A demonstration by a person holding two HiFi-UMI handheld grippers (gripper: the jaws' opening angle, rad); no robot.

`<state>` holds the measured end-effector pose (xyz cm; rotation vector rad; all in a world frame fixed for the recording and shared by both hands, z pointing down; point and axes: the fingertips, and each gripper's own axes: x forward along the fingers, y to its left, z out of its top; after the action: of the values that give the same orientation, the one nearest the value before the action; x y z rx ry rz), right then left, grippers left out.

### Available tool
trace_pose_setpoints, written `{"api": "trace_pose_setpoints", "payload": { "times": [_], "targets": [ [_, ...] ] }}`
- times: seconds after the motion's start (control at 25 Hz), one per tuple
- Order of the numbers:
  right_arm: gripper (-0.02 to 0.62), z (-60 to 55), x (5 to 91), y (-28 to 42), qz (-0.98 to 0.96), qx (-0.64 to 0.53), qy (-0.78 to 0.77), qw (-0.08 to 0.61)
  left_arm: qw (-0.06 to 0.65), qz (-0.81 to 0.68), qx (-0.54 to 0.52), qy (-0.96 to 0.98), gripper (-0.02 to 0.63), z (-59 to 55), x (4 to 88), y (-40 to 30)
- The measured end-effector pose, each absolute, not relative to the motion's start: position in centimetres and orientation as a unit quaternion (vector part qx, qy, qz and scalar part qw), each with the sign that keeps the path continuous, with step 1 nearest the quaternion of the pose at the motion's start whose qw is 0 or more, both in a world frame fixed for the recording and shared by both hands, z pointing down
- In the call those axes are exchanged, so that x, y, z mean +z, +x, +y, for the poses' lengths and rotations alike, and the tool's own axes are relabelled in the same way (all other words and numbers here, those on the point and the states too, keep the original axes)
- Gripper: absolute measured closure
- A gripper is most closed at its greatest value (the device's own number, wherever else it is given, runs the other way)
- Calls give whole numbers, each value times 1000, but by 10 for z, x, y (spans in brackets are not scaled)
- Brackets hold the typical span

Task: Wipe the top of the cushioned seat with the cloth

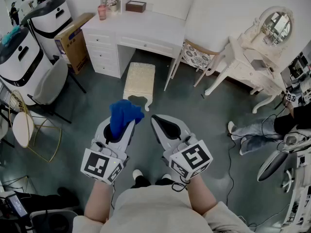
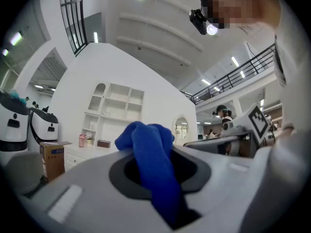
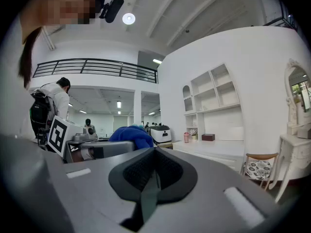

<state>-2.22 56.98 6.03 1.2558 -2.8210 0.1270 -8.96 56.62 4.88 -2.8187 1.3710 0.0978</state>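
Where the seat (image 1: 139, 81) stands, a desk (image 1: 146, 30) rises behind.

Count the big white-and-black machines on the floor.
2. One machine stands at the head view's left edge; the other stands behind it, beside the cardboard box. Others may lie out of frame.

A white desk (image 1: 146, 27) and an ornate mirrored vanity (image 1: 250, 64) stand on a grey floor (image 1: 204, 130).

Two tongs, left tongs (image 1: 128, 125) and right tongs (image 1: 157, 122), one blue cloth (image 1: 123, 113), one cushioned seat (image 1: 140, 79), one desk (image 1: 146, 25)
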Motion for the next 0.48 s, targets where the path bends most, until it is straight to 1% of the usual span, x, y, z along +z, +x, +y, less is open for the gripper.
{"api": "trace_pose_setpoints", "payload": {
  "times": [0.48],
  "targets": [
    [595, 573, 61, -38, -910, 39, 411, 30, 2, 432, 36, -901, 518, 566, 49, -104]
  ]
}}
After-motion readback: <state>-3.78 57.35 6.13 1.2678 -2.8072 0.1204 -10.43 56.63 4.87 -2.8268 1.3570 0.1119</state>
